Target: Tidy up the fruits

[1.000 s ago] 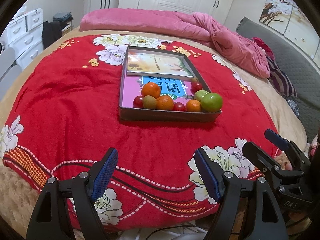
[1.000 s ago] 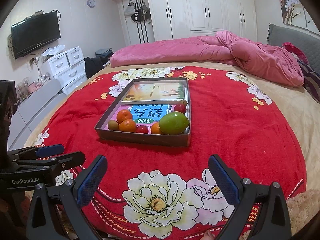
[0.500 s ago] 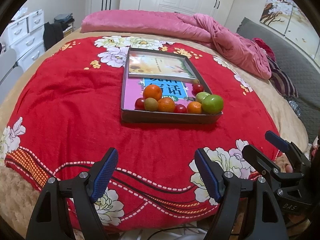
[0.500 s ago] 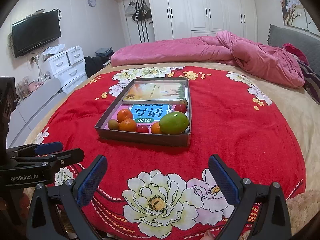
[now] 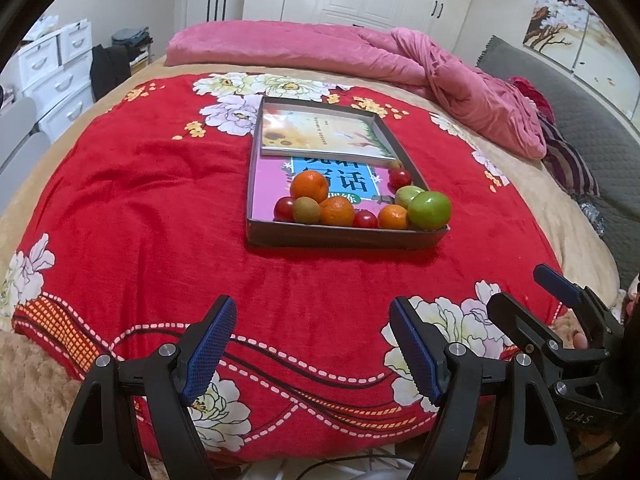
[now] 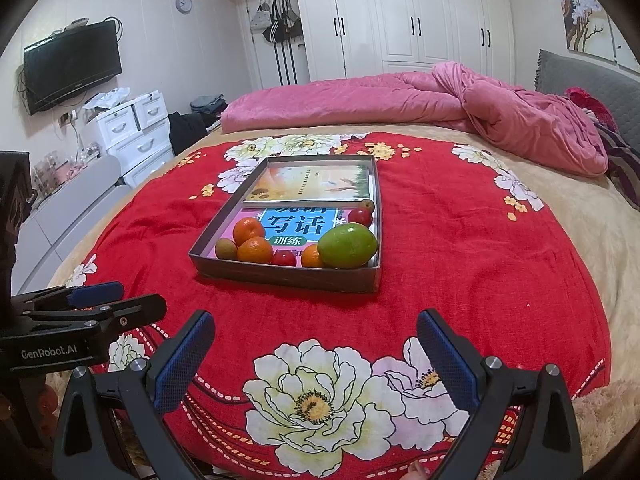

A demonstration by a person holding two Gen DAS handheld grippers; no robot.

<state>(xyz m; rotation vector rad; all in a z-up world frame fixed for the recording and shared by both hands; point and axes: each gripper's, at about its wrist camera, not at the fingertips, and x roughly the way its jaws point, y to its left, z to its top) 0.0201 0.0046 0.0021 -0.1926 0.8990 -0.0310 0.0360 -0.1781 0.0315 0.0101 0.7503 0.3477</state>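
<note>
A bedroom; a bed under a red flowered blanket (image 5: 160,200) carries a shallow grey tray (image 5: 344,236) mid-bed; the fruits (image 5: 336,210) cluster along its near edge, atop books (image 5: 320,132) whose titles they partly hide; the left tongs (image 5: 312,344) and right tongs (image 6: 314,354) hover near, both wide and empty, their bases cut off.

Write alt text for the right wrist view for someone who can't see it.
A shallow box holding oranges, small red fruits and a large green fruit sits on a red floral blanket. The open, empty right gripper hovers in the foreground.
</note>
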